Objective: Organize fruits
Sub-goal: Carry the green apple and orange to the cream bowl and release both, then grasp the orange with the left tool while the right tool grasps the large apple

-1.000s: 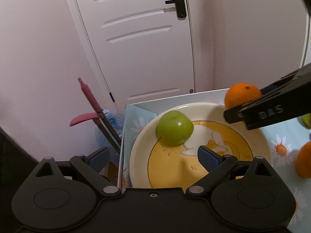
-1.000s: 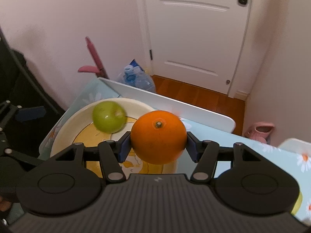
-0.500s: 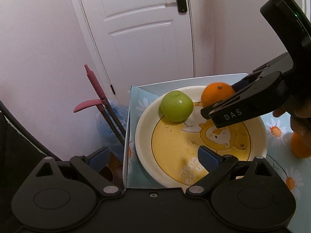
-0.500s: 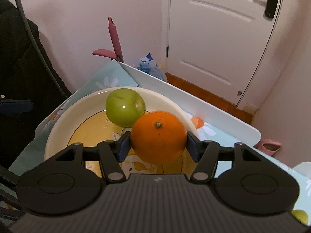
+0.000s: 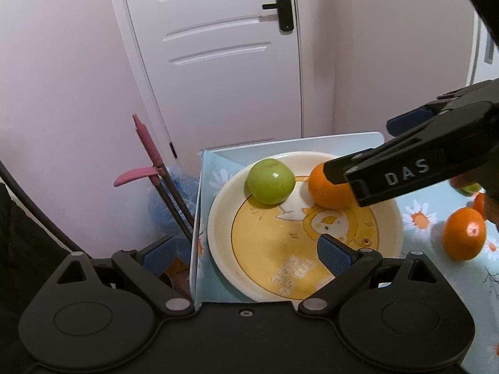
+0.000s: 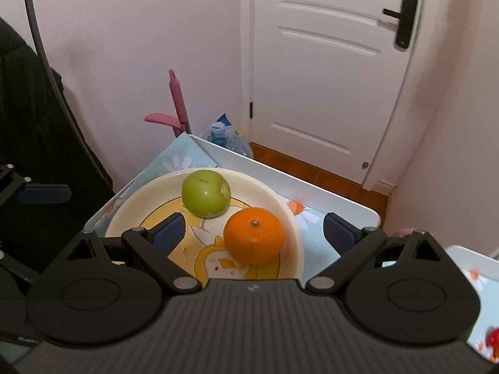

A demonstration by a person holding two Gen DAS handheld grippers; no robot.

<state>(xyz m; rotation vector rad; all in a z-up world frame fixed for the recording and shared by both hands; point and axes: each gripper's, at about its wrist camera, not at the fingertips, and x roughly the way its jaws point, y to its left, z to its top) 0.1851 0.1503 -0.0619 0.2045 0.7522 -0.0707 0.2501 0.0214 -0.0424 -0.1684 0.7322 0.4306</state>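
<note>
A cream and yellow plate (image 5: 237, 268) (image 6: 131, 208) sits at the table's far left corner. On it lie a green apple (image 5: 270, 181) (image 6: 205, 193) and an orange (image 5: 327, 191) (image 6: 254, 235), side by side, just apart. My right gripper (image 6: 254, 233) is open, its pads wide on either side of the orange and not touching it; it also shows in the left wrist view (image 5: 414, 168). My left gripper (image 5: 246, 254) is open and empty over the plate's near left rim.
Another orange (image 5: 464, 233) lies on the daisy tablecloth (image 5: 418, 221) right of the plate, with more fruit partly hidden behind it. The table edge (image 6: 280, 177) runs just past the plate. A pink-handled tool (image 5: 149, 155) and a white door (image 5: 218, 56) stand beyond.
My right gripper lowered the orange onto the plate beside the apple and opened, letting it go. My left gripper stayed open and drew back a little.
</note>
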